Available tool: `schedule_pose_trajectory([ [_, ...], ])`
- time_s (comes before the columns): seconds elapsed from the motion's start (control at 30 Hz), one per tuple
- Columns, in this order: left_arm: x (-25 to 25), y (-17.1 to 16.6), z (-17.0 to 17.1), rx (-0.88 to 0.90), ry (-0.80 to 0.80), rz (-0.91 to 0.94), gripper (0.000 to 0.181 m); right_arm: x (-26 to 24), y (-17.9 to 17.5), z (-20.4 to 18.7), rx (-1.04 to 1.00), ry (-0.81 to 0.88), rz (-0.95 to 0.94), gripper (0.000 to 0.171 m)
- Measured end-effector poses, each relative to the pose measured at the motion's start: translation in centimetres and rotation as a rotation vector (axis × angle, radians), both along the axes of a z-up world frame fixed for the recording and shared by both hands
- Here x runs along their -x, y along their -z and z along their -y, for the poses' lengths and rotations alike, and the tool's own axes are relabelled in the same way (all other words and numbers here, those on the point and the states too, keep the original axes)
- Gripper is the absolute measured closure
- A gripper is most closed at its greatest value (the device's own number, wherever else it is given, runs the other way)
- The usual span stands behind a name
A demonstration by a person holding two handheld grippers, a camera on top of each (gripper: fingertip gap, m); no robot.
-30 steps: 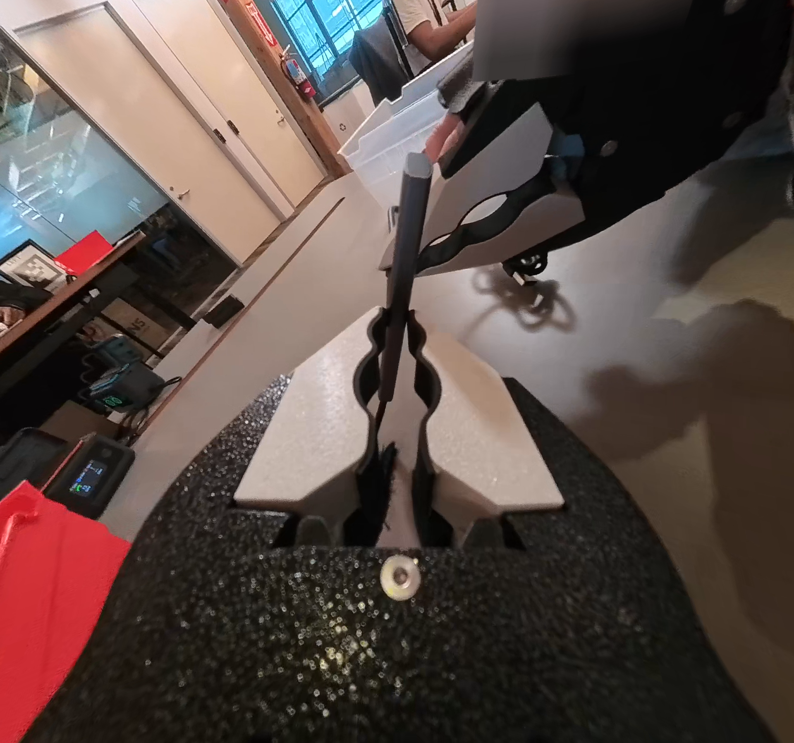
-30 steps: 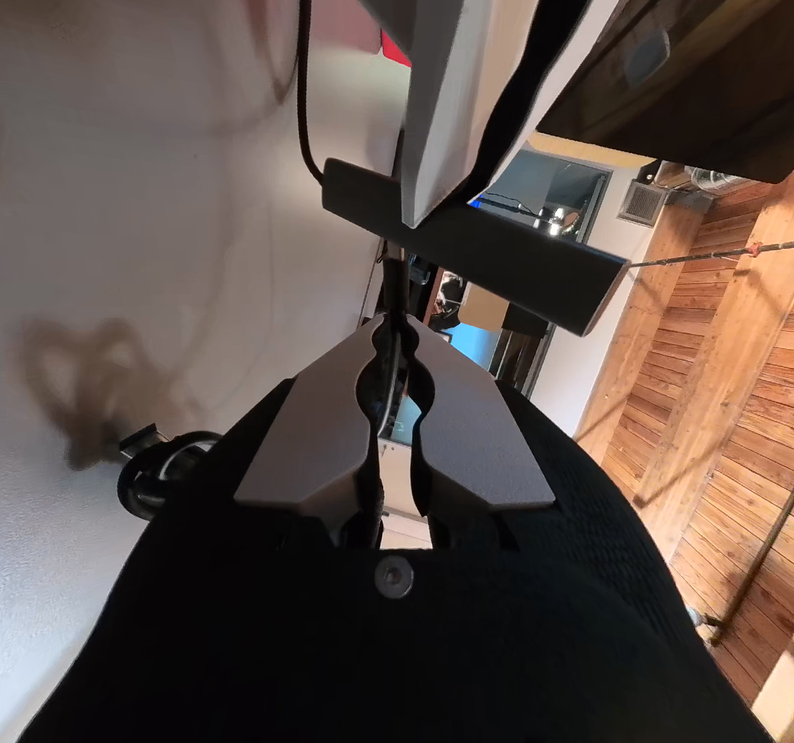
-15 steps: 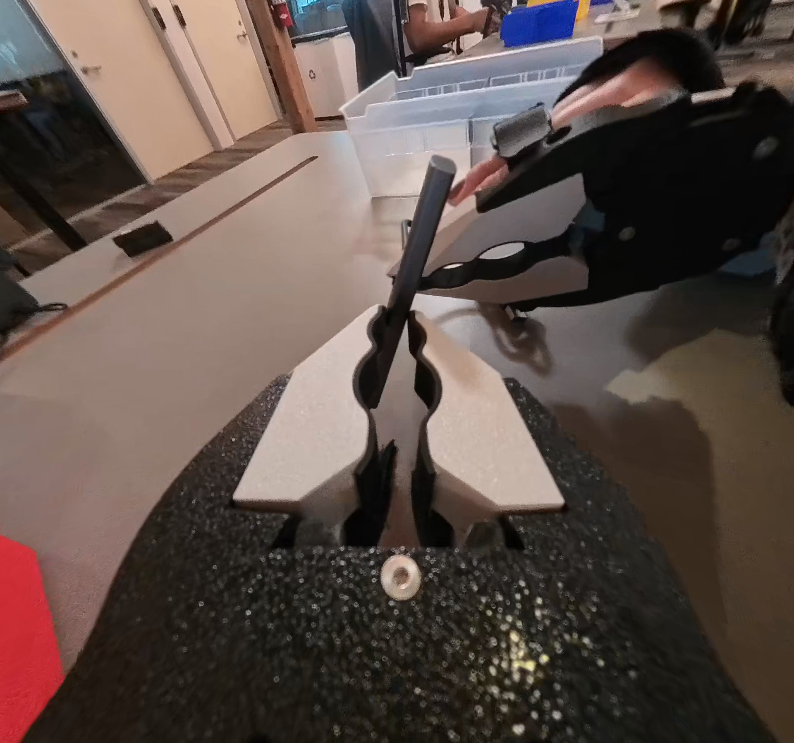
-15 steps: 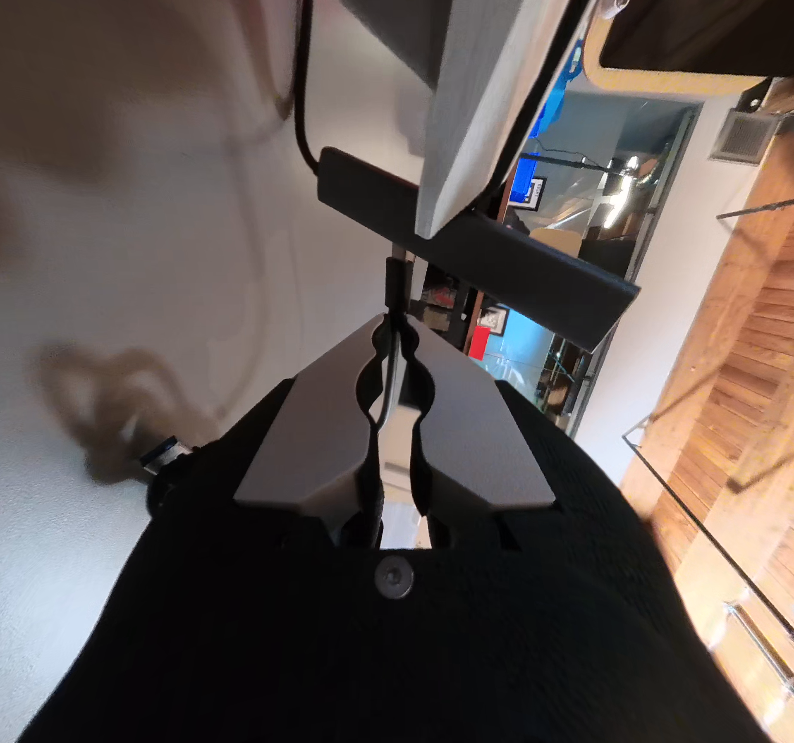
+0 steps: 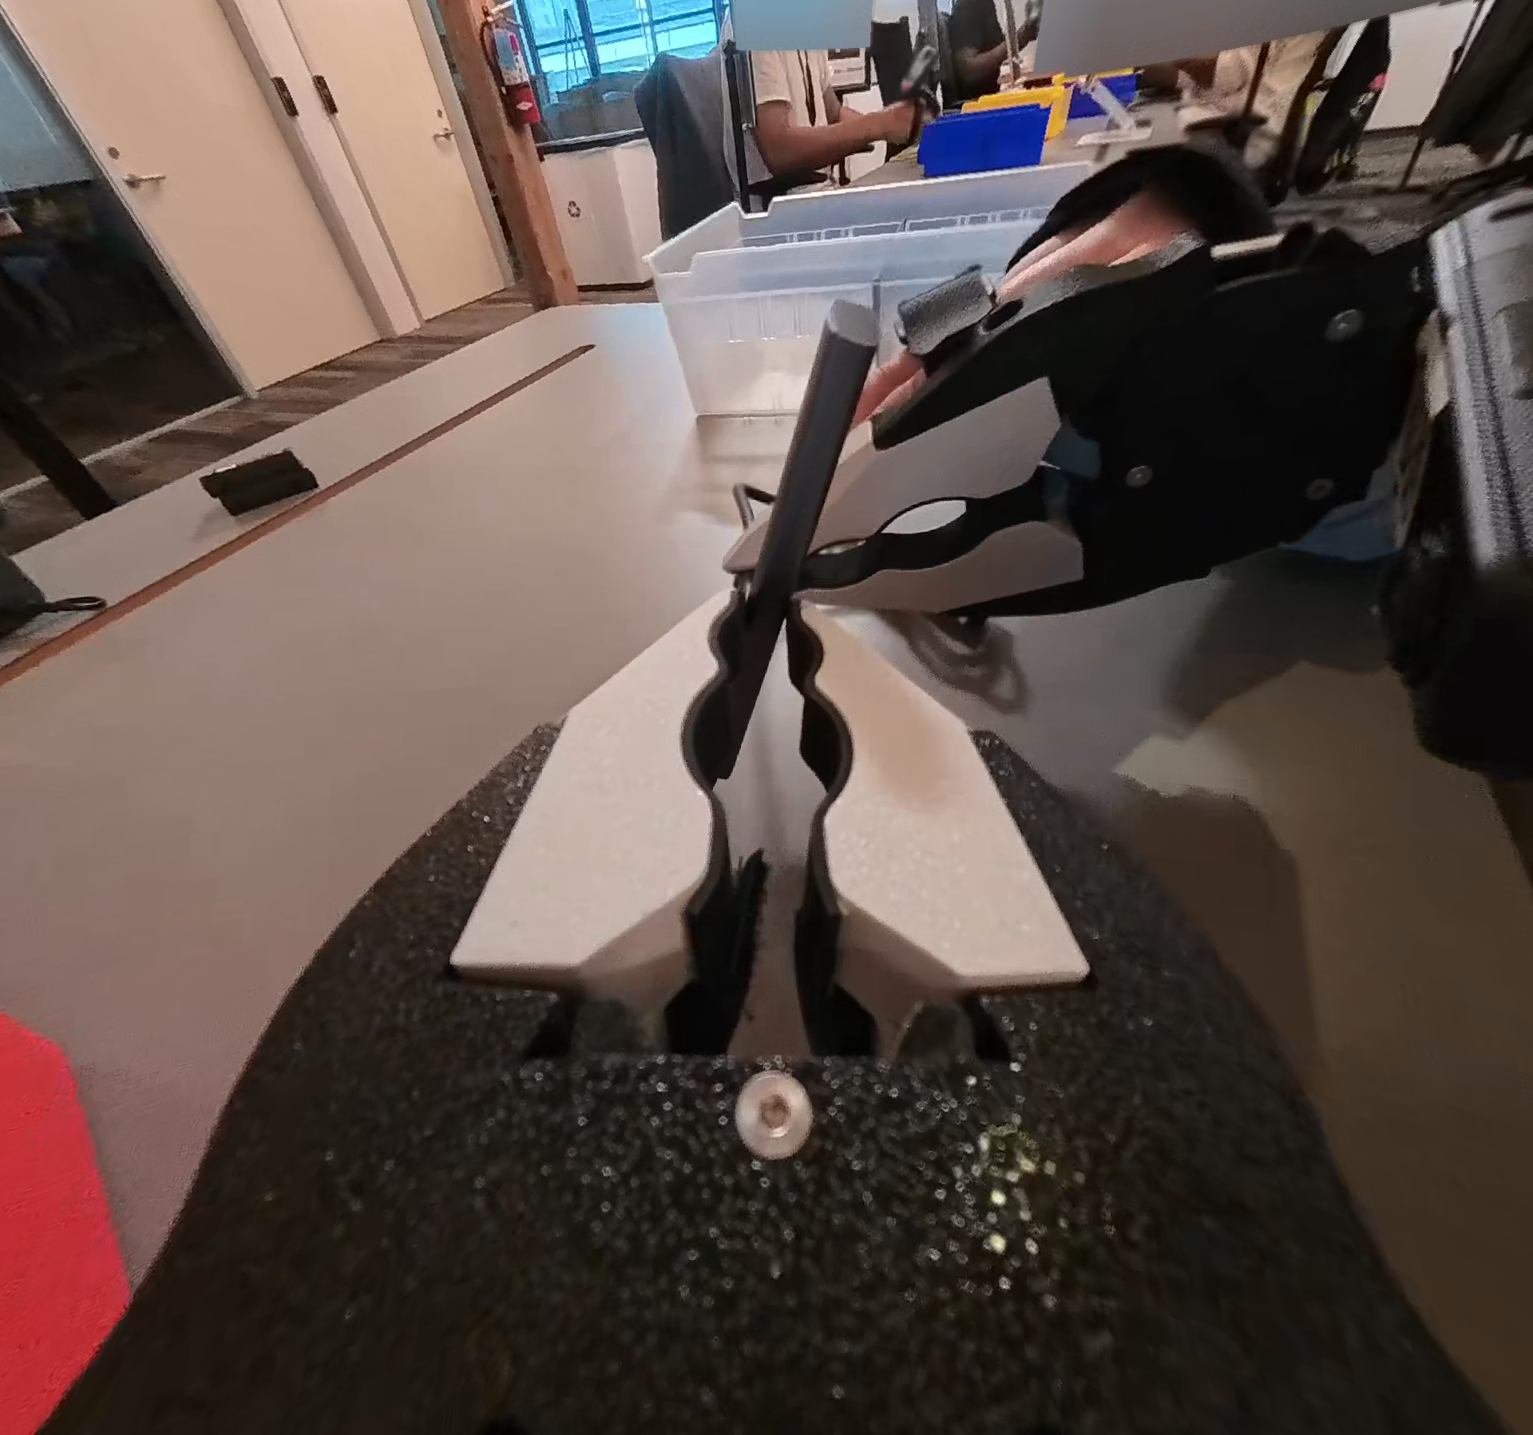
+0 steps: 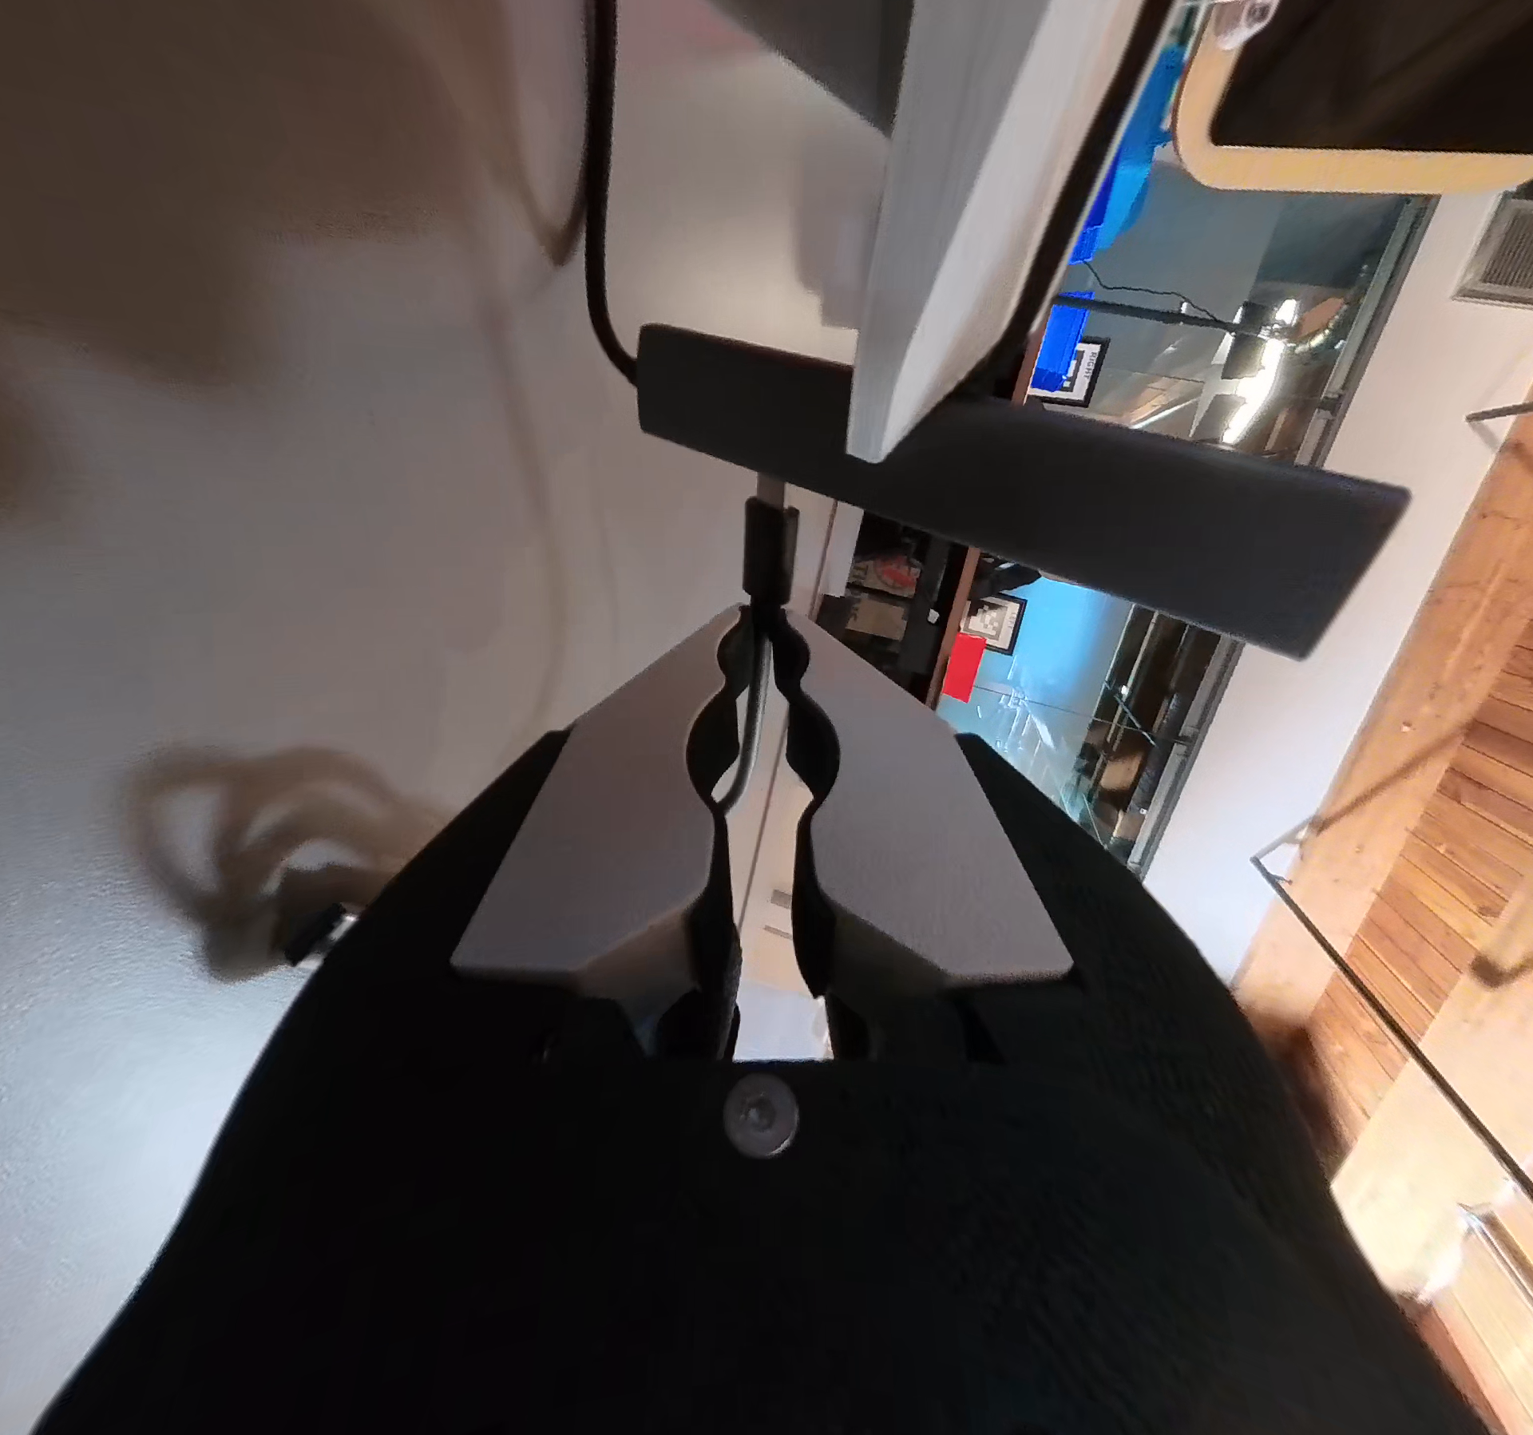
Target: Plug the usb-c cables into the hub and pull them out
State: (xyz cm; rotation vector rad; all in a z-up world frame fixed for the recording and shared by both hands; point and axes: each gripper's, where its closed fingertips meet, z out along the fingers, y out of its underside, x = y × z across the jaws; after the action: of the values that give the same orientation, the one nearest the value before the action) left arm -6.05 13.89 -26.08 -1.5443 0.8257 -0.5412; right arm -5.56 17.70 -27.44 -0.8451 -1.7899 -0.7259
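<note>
My left gripper [image 5: 759, 607] is shut on the dark grey hub [image 5: 817, 433], which stands tilted up out of its jaws above the table. In the right wrist view the hub [image 6: 1078, 499] is a long dark bar with the left gripper's pale fingers [image 6: 954, 234] clamped on it. My right gripper [image 6: 767, 619] is shut on the black usb-c cable just behind its plug [image 6: 767, 553]. The plug's bare metal tip [image 6: 771, 491] shows at the hub's edge. The right gripper [image 5: 817, 565] also shows in the left wrist view, coming in from the right. The hub's own cable [image 6: 597, 151] hangs from its end.
A grey table [image 5: 332, 648] lies below. A clear plastic bin [image 5: 788, 275] stands behind the hub, a small black block [image 5: 257, 478] lies far left, and a red thing [image 5: 41, 1229] is at lower left. Another cable end [image 6: 319, 930] lies on the table. People sit at desks behind. Tip to tip, the grippers are about 4 centimeters apart.
The plug has drawn back a little from the hub, so its metal tip now shows. Both grippers have swung with the hub, and the left view is more level.
</note>
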Motion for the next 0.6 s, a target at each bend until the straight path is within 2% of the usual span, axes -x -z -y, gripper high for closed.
schedule_pose_trajectory([
  [0.6, -0.1, 0.3, -0.2, -0.048, -0.053, -0.065, 0.174, -0.5, -1.1, 0.3, -0.024, 0.012, -0.054, 0.169],
])
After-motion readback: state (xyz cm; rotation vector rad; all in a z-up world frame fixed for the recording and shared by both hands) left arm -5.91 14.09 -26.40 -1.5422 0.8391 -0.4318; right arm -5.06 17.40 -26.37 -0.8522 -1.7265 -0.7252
